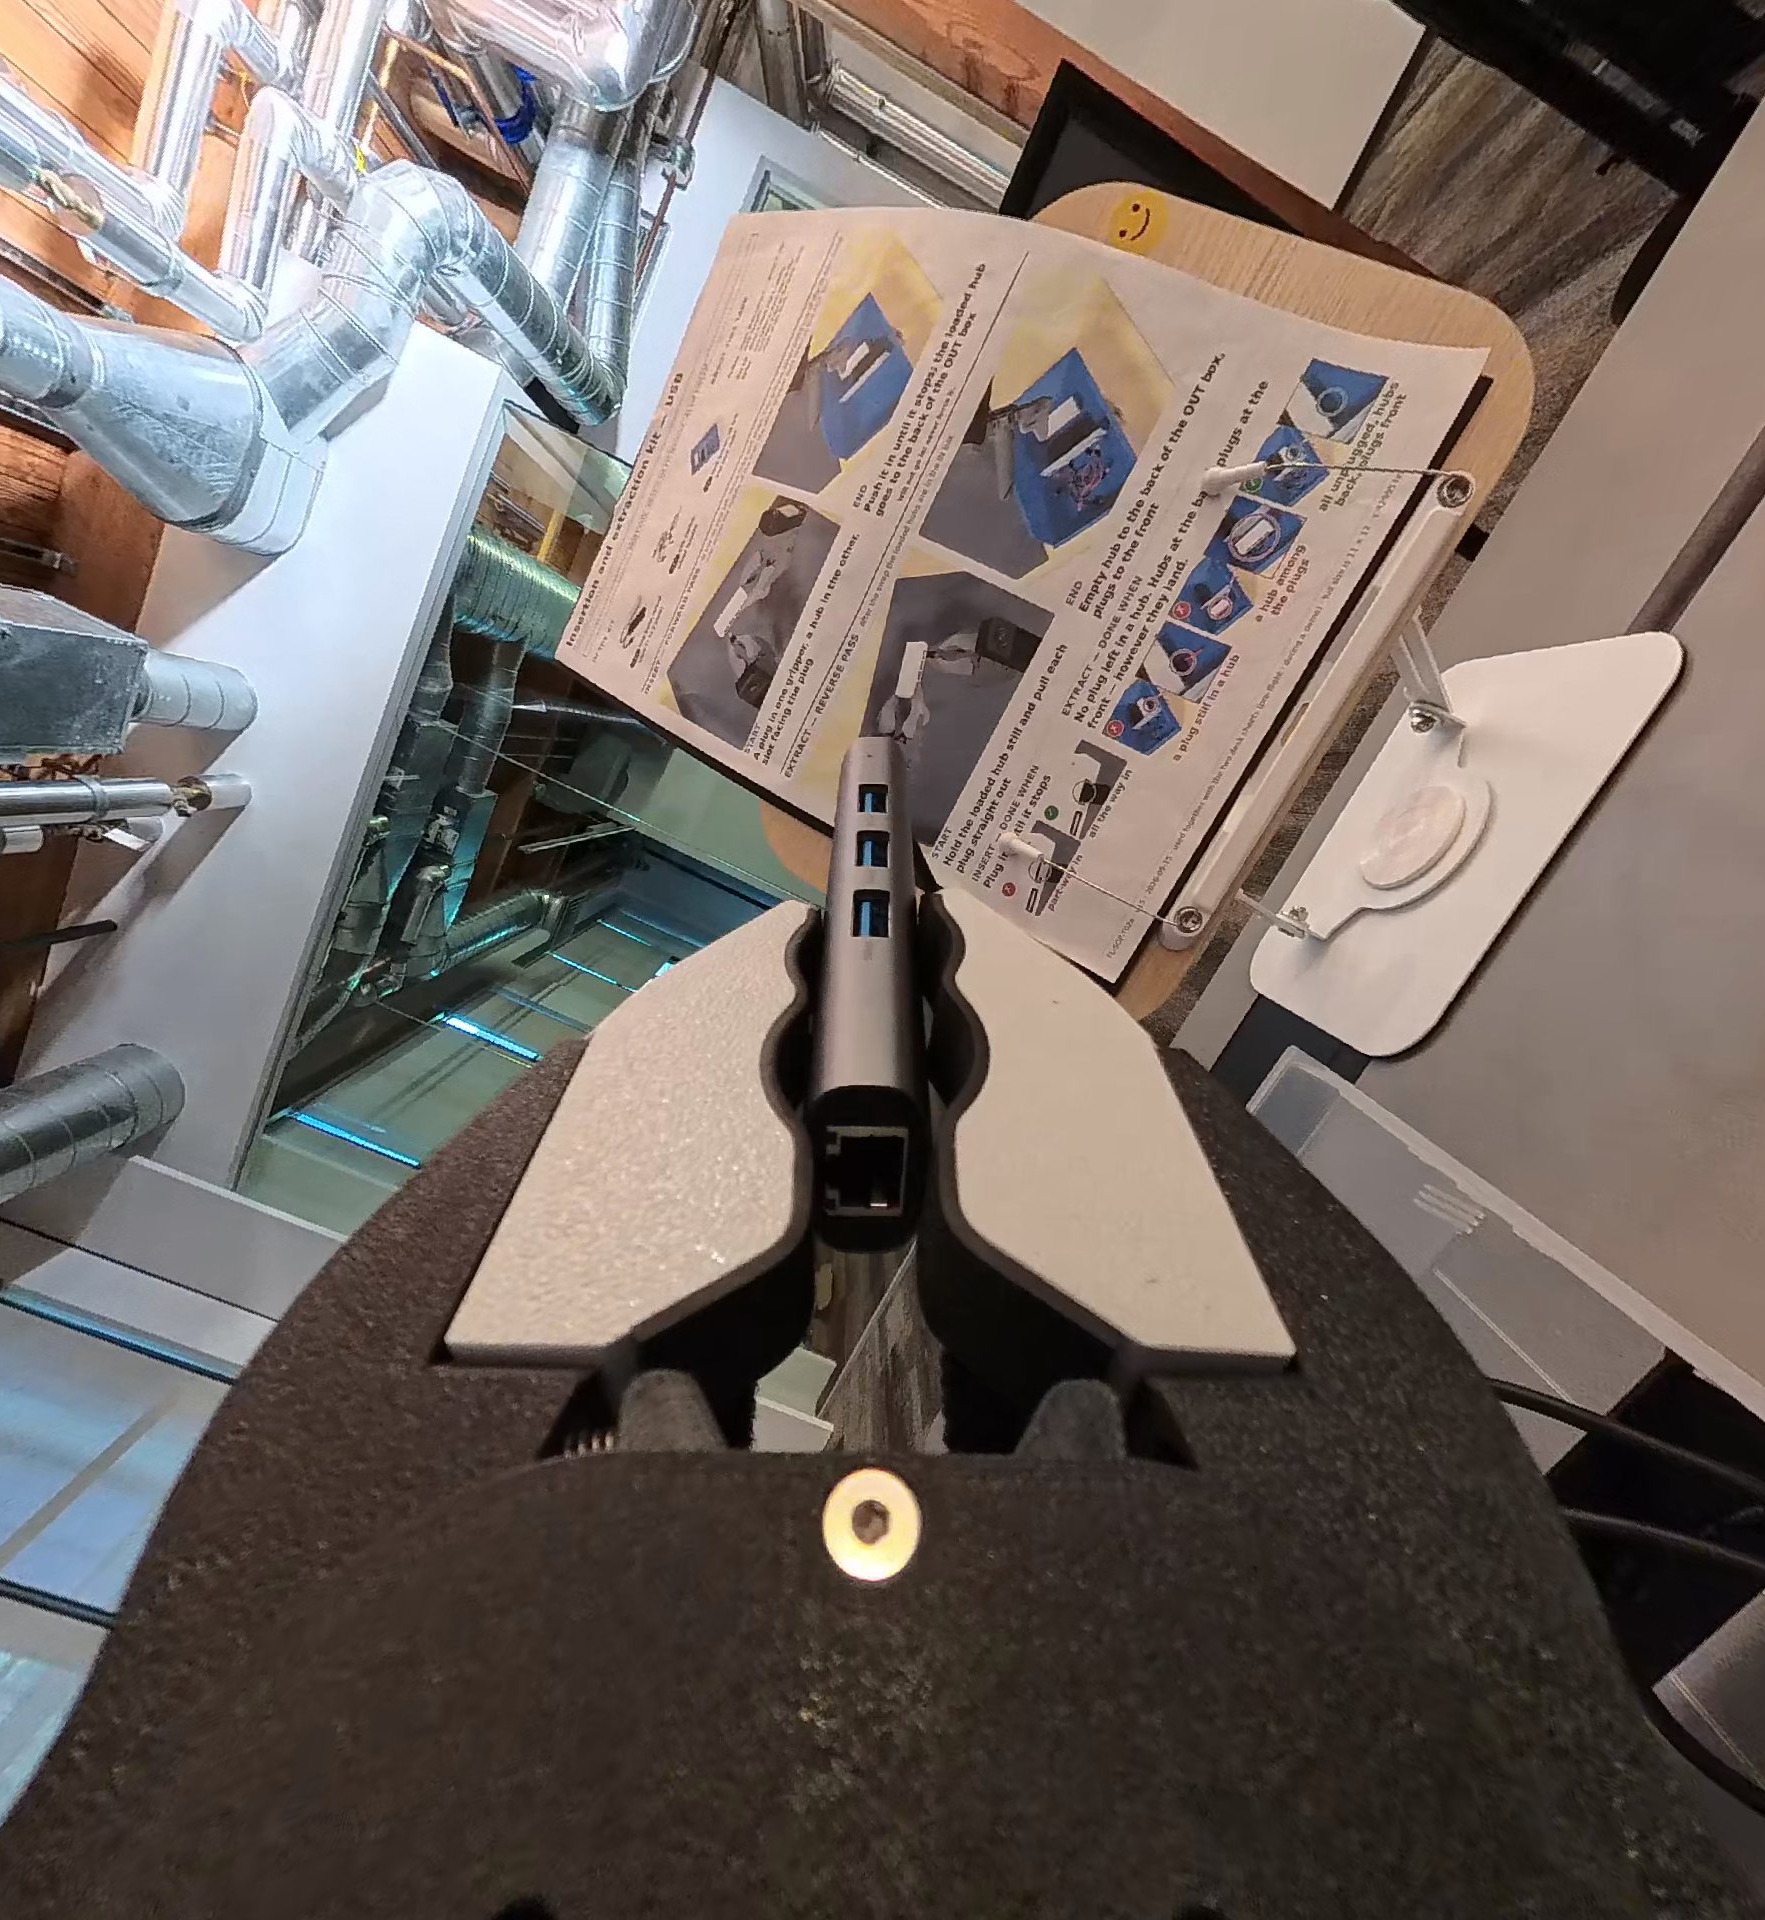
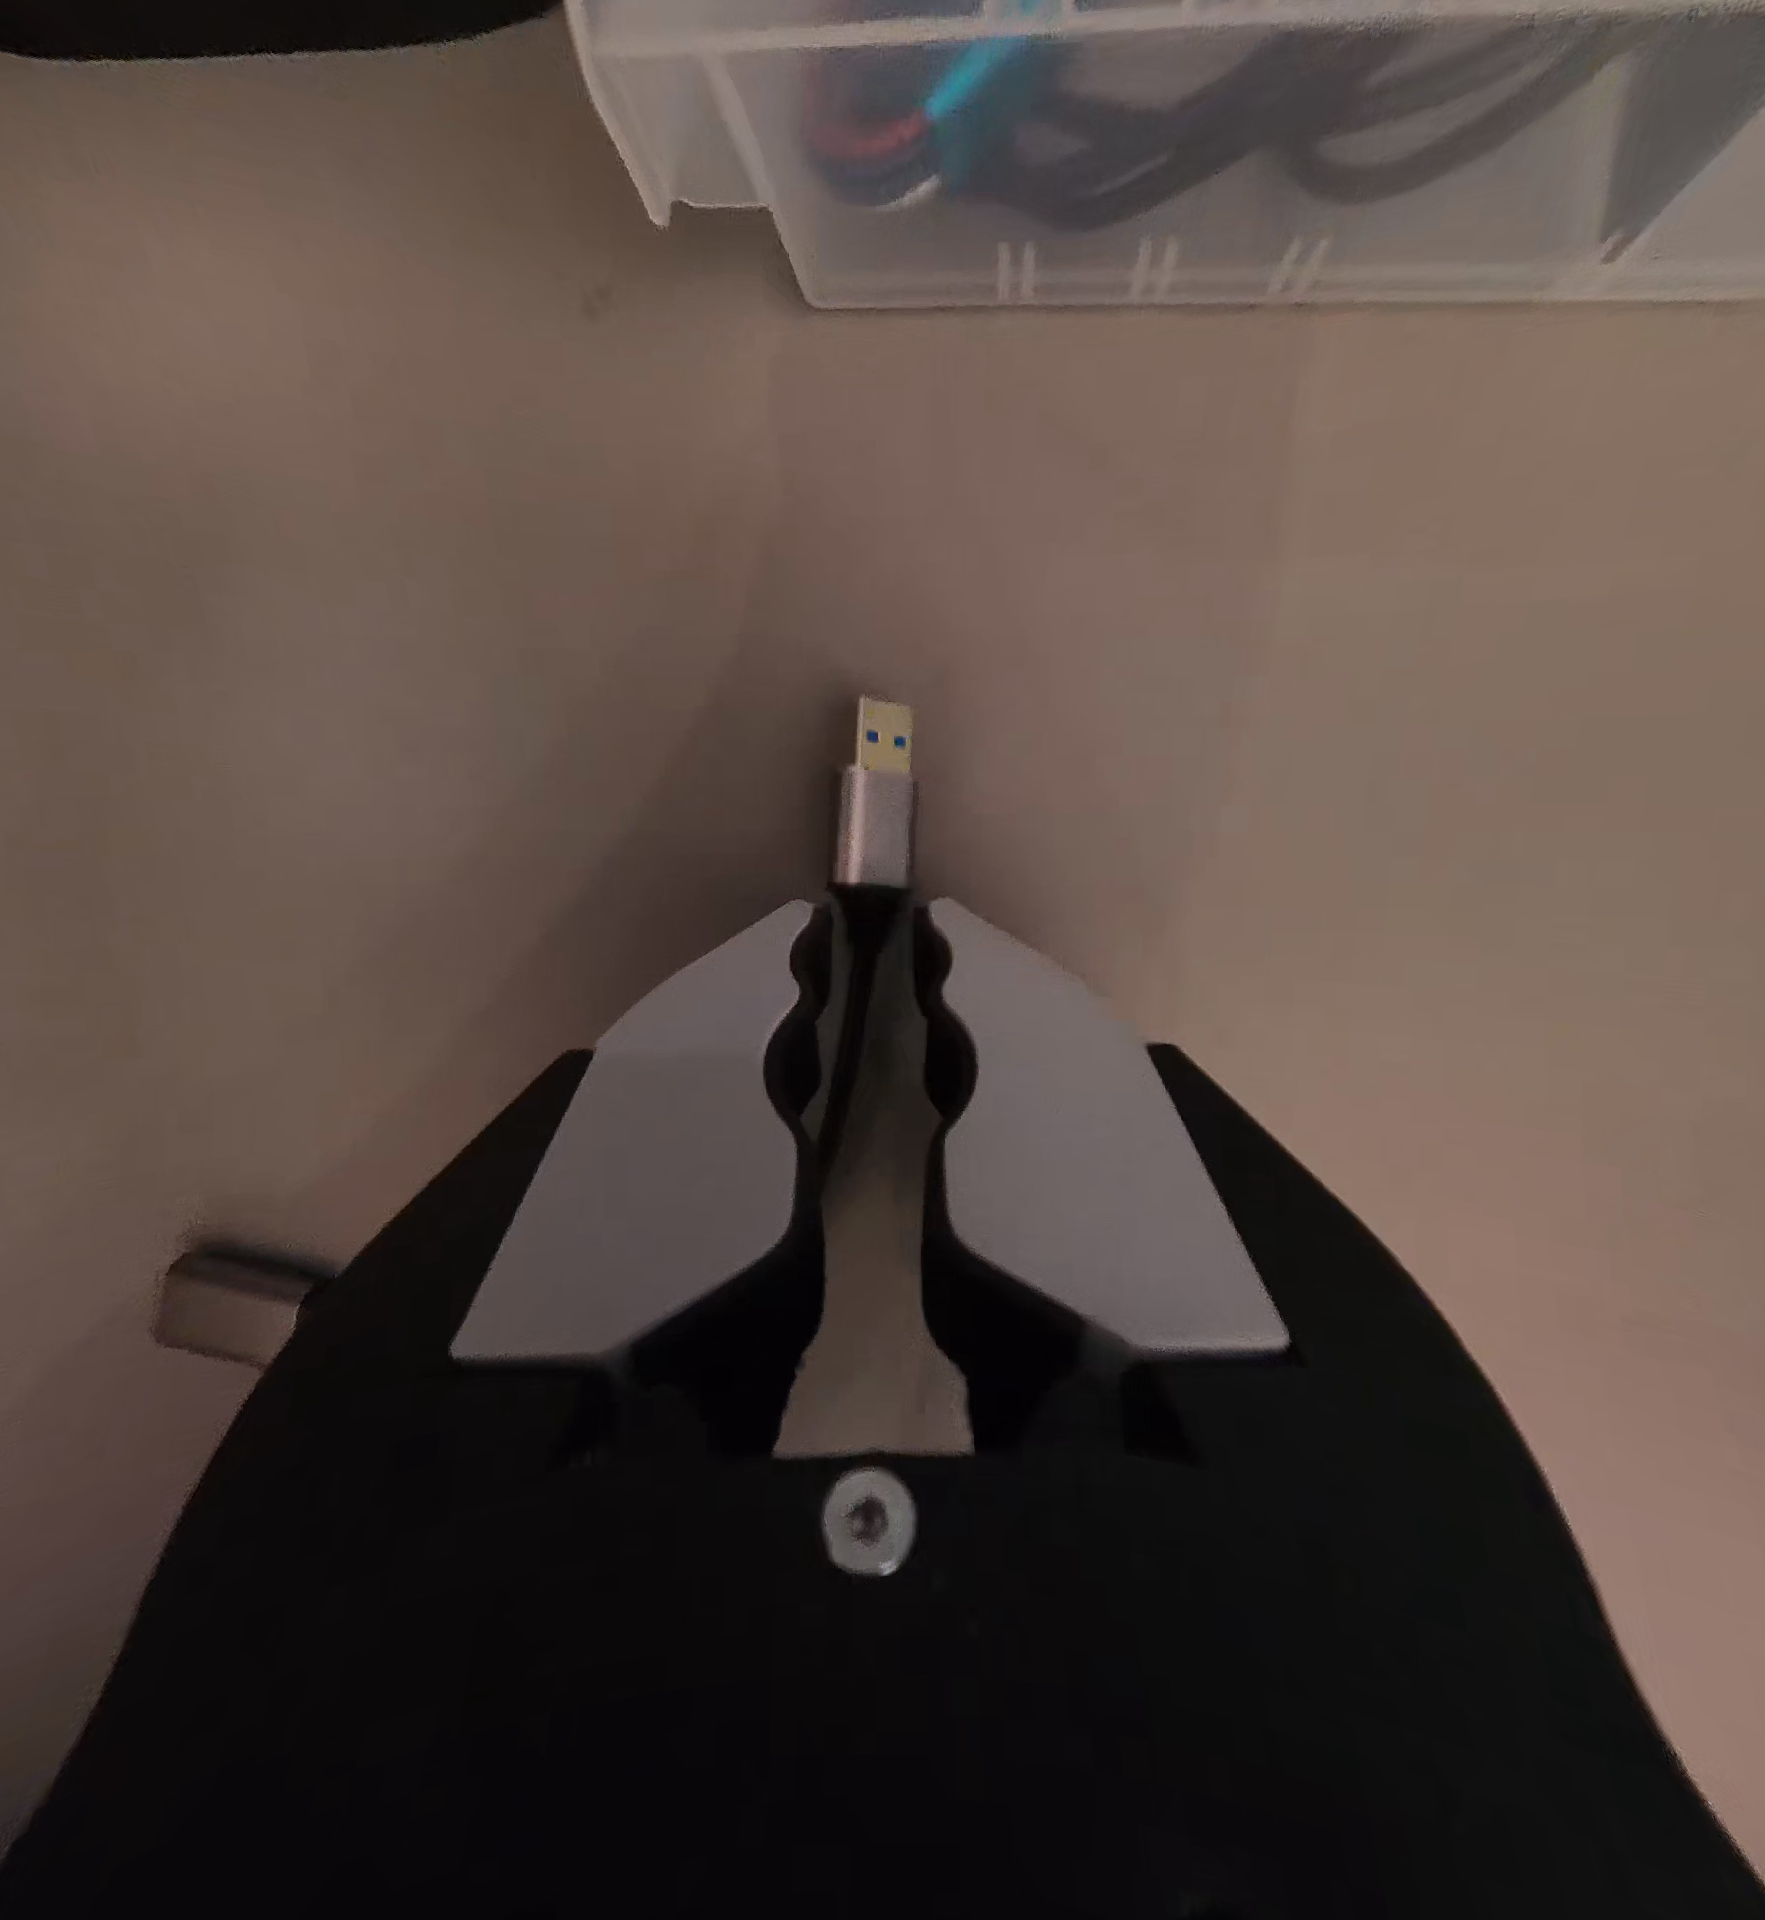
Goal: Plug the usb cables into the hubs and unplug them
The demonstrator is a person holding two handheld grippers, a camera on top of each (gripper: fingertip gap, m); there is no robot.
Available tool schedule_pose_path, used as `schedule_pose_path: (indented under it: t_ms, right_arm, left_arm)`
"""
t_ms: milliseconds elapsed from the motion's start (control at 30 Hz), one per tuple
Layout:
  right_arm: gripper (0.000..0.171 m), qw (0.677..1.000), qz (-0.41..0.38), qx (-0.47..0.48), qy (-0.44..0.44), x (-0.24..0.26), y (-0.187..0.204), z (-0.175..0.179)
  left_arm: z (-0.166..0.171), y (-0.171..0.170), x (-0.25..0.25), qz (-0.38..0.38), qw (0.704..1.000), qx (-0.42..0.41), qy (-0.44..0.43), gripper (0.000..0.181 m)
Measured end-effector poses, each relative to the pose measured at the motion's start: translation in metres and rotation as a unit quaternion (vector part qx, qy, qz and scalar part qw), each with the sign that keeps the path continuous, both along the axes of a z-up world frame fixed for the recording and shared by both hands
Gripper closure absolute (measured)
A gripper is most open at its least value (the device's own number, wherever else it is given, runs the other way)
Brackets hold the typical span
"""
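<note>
**One hub, one plug, each clamped**

Behind, one instruction sheet on a stand. Clamped in left claw: one grey hub, long axis pointing forward, three blue ports showing. Pinched in right claw: one cable plug, pointing forward above table

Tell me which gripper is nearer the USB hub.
Left. The left gripper is clamped around the USB hub. The right gripper holds a USB plug over the table; no hub shows ahead of it.

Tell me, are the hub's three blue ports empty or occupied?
Empty. All three blue ports on the hub show open slots, no plug inserted.
</note>
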State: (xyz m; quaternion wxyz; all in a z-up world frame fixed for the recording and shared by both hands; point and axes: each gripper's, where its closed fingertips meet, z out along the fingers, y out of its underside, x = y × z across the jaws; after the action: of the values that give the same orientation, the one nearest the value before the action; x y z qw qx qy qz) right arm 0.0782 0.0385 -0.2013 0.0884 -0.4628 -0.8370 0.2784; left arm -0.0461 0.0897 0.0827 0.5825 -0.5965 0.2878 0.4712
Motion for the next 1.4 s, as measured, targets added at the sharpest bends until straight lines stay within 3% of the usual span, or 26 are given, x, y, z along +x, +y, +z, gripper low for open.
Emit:
schedule_pose_path:
  t_ms: [167,300,633,767,1400]
  right_arm:
    - [0.147,0.980,0.053,0.141,0.132,-0.014,-0.014,0.016]
    - [0.147,0.954,0.078,0.236,0.169,-0.016,-0.018,0.009]
    - [0.149,0.884,0.039,0.409,0.223,-0.020,0.004,0.008]
    - [0.158,0.883,0.022,0.417,0.215,-0.022,0.005,0.002]
    - [0.154,0.890,-0.107,0.406,0.174,-0.007,0.033,0.003]
  left_arm:
    - [0.003,-0.003,-0.004,0.005,1.000,0.005,-0.002,0.164]
    - [0.008,-0.008,-0.010,0.007,1.000,0.014,-0.011,0.164]
    - [0.016,-0.015,-0.017,0.011,0.999,0.029,-0.021,0.164]
    - [0.017,-0.016,-0.015,0.010,0.999,0.030,-0.019,0.165]
    - [0.015,-0.013,-0.013,0.009,1.000,0.025,-0.017,0.164]
